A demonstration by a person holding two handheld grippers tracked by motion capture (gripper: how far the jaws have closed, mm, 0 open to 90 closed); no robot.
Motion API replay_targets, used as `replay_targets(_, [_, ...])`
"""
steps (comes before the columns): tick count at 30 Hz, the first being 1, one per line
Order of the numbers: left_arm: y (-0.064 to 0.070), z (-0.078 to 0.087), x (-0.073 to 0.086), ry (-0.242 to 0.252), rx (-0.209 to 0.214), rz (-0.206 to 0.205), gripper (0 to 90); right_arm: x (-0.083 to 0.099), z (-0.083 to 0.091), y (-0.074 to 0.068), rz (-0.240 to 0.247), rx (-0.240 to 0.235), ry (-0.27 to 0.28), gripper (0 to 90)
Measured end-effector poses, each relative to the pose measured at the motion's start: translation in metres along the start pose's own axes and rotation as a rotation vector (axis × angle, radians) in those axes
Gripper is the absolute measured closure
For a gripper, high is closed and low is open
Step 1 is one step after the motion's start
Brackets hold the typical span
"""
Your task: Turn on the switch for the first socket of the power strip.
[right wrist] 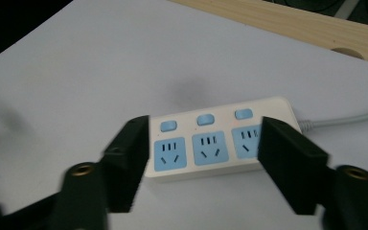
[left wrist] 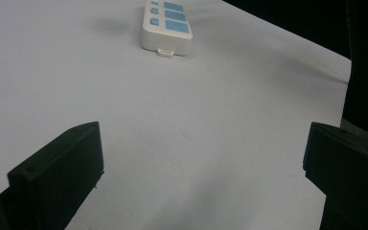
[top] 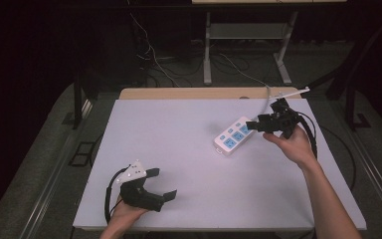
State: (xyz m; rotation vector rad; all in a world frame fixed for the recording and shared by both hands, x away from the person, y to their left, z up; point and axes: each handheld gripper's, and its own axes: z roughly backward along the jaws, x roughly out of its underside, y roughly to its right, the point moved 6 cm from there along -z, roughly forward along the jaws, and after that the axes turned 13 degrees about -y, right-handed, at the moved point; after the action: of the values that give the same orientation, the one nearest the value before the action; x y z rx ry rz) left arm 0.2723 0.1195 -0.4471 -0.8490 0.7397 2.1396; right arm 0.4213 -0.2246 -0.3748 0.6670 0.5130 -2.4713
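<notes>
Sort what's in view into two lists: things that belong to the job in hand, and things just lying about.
In the job:
- power strip, white with blue sockets, on the table
- right gripper, jaws open, over the strip's cable end
- the strip's white cable

Just about:
- left gripper, open, apart from the strip
- white table
- floor cables

The left claw is seen from behind, its two black jaws held wide apart at the bottom corners, with nothing between them but bare white bench. A white power strip with blue sockets and blue switches is laid flat on the bench at the top, well apart from the jaws, its near end fitted with a small tab. The bench's far edge is cut off against darkness at the upper right
</notes>
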Motion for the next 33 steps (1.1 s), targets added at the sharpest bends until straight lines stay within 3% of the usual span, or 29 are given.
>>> replay_targets(2, [0.000, 0.000, 0.000, 0.000, -0.001, 0.001, 0.0, 0.008, 0.001, -0.003, 0.000, -0.016, -0.001, 9.8])
replay_targets(4, [-0.001, 0.000, 0.000, -0.001, -0.002, 0.002, 0.0, 0.019, 0.004, -0.009, 0.011, -0.039, 0.000, 0.1])
replay_targets(11, [-0.001, -0.001, 0.000, -0.004, -0.003, 0.001, 0.0, 0.039, 0.010, -0.015, 0.013, -0.056, 0.005, 0.1])
replay_targets(24, [-0.001, 0.000, 0.000, -0.002, -0.005, 0.006, 0.0, 0.083, 0.028, -0.031, 0.015, -0.120, 0.068, 0.2])
replay_targets(33, [-0.002, 0.000, 0.000, -0.002, -0.009, 0.006, 0.0, 0.124, 0.023, -0.036, -0.003, -0.142, 0.068, 0.2])
